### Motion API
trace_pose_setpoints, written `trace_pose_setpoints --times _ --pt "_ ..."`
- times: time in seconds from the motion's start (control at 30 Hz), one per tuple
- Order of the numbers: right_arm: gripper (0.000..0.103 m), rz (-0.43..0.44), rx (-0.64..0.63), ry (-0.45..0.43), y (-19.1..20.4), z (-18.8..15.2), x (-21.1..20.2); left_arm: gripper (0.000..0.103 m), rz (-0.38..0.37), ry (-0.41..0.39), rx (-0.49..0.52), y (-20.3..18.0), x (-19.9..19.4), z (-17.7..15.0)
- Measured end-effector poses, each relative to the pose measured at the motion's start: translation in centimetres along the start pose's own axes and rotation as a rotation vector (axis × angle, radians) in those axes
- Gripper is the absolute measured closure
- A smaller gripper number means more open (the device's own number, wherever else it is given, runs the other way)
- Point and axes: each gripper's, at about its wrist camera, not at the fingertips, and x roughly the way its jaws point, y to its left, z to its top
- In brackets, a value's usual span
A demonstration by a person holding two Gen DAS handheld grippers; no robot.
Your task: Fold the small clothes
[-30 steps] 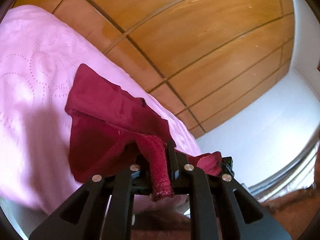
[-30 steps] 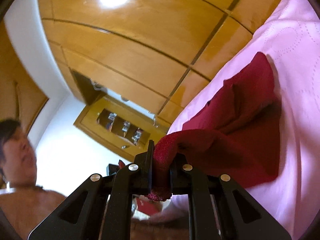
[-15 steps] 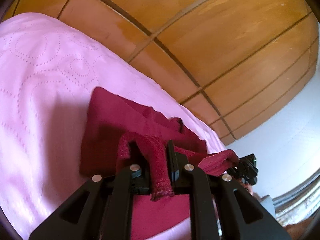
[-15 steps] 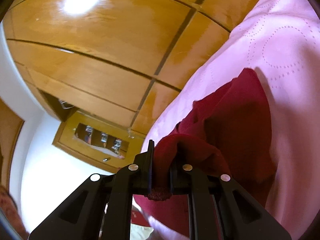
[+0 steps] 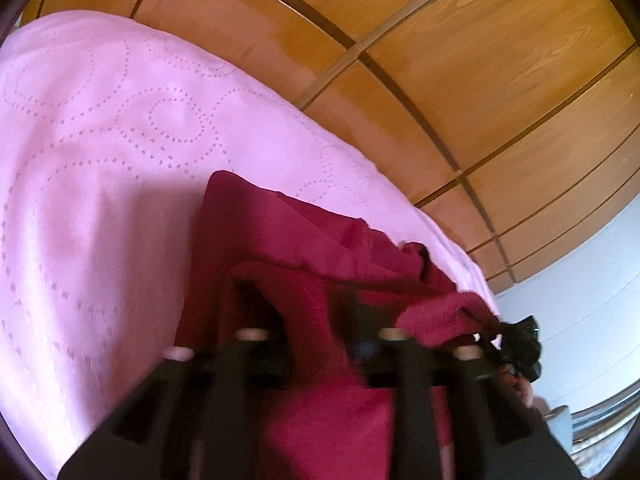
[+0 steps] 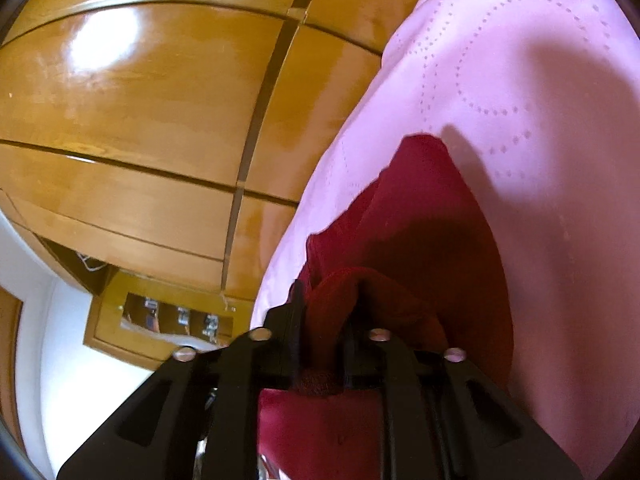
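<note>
A small dark red garment (image 5: 304,240) lies partly folded on a pink quilted bedspread (image 5: 100,128). My left gripper (image 5: 316,320) is shut on a hem of the red garment, low over the cloth. The right gripper shows at the far right of the left wrist view (image 5: 520,344), holding the same edge. In the right wrist view my right gripper (image 6: 324,320) is shut on a bunched red hem, and the rest of the garment (image 6: 432,216) spreads ahead on the bedspread (image 6: 540,100).
A wooden wardrobe (image 5: 460,60) with panelled doors stands beyond the bed's far edge and also shows in the right wrist view (image 6: 140,100). A white wall (image 5: 580,300) is at the right. A wooden wall shelf (image 6: 172,320) hangs at the left.
Both grippers have carried the held edge forward and down over the garment, closer to the bedspread. The lifted cloth now lies doubled over the rest. Both stay shut.
</note>
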Motion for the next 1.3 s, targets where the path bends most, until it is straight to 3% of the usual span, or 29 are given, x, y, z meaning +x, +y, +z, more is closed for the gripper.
trace_pose_setpoints --times 0.03,0.1,0.17,0.27,0.4,0.5,0.6,0.67,0.73,0.77,0.8,0.83,0.93,1.03,1.1,1.2,1.3 --pt "0.05 0.014 -0.004 -0.018 0.2 0.1 -0.1 0.038 0.003 -0.016 -0.005 -0.1 0.0 0.1" --pt "0.039 0.038 -0.018 -0.062 0.8 0.2 -0.6 0.032 -0.006 -0.058 -0.021 -0.2 -0.5 0.4" --pt "0.037 0.007 -0.056 -0.132 1.7 0.5 -1.5 0.026 0.016 -0.095 -0.034 -0.2 -0.9 0.7" --pt "0.037 -0.063 -0.102 -0.163 2.3 1.0 -2.4 0.024 0.074 -0.124 -0.042 0.1 -1.3 0.9" --pt "0.037 -0.173 -0.189 -0.159 3.5 1.0 -2.5 0.021 0.132 -0.125 -0.034 0.5 -0.8 0.9" --pt "0.038 -0.274 -0.24 -0.109 4.1 1.3 -1.1 0.021 0.164 -0.113 -0.051 0.5 0.1 1.2" --pt "0.041 -0.346 -0.283 -0.07 4.5 1.7 0.9 0.021 0.248 -0.094 -0.052 0.0 1.4 2.1" --pt "0.049 -0.399 -0.294 -0.049 4.3 1.9 2.1 0.021 0.272 -0.082 -0.053 -0.1 2.2 2.5" --pt "0.076 -0.435 -0.311 -0.038 4.2 1.9 3.3 0.025 0.319 -0.085 -0.038 -0.2 3.2 2.8" --pt "0.083 -0.464 -0.34 -0.027 4.2 1.8 3.8 0.029 0.336 -0.083 -0.028 -0.2 3.6 2.8" --pt "0.093 -0.492 -0.371 -0.018 4.4 1.4 4.3 0.046 0.35 -0.063 -0.014 0.0 4.4 2.6" --pt "0.094 -0.52 -0.397 -0.014 4.5 1.1 4.6 0.059 0.364 -0.047 -0.005 0.1 4.9 2.5" --pt "0.096 -0.576 -0.453 -0.096 5.8 0.8 4.2 0.074 0.399 -0.103 0.048 -0.7 4.5 2.1" --pt "0.097 -0.618 -0.441 -0.188 5.9 1.2 3.5 0.076 0.47 -0.152 0.077 -1.3 4.5 1.8" --pt "0.097 -0.643 -0.413 -0.194 4.8 1.4 3.8 0.076 0.509 -0.174 0.098 -1.4 4.8 1.6" --pt "0.097 -0.704 -0.468 -0.204 3.6 0.9 4.8 0.074 0.526 -0.18 0.114 -1.3 5.6 1.6" --pt "0.097 -0.735 -0.488 -0.212 3.1 0.7 5.4 0.066 0.519 -0.157 0.092 -0.4 6.3 2.0"
